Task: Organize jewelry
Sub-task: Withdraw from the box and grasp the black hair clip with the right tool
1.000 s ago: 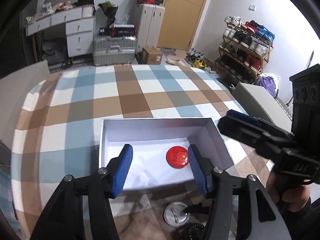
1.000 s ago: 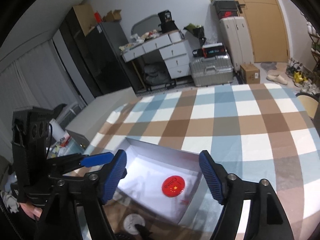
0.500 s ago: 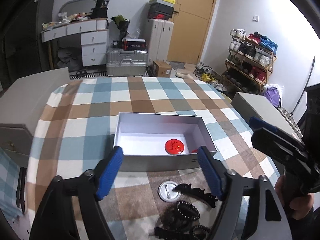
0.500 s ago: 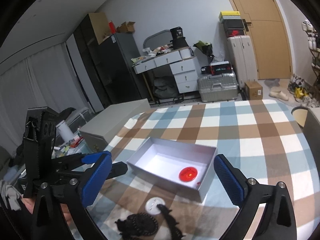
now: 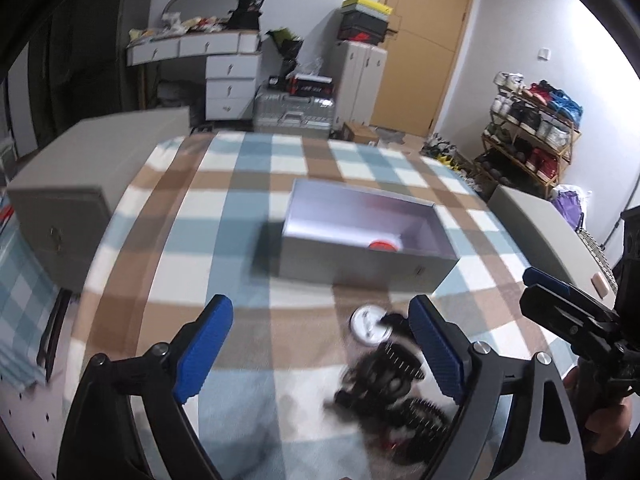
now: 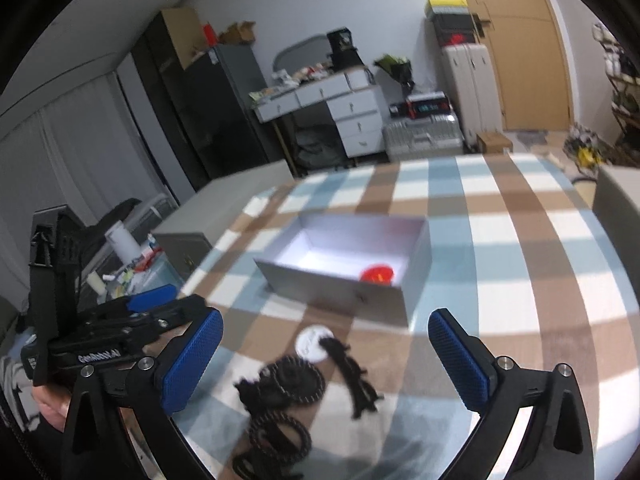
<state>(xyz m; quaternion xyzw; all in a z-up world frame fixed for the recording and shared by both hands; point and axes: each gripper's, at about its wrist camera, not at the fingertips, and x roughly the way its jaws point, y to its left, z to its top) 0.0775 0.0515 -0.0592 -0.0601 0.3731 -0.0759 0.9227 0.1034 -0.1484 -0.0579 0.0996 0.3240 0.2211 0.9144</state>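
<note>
- Only one bit of writing can be made out: white lettering on the black body of the left gripper (image 6: 191,356), seen from the right wrist, roughly "GenRobot.AI".
- One open white cardboard box (image 6: 332,286) sits on the checked tablecloth (image 6: 520,240), holding one round red badge (image 6: 377,273) near its right end.
- Just in front of the box lie one white round badge (image 6: 310,342), one black claw clip (image 6: 354,376) and a blurred heap of black coiled hair ties (image 6: 292,384); their number is unclear.
- Left gripper and right gripper (image 6: 326,364) both gape wide with nothing between the blue pads.
</note>
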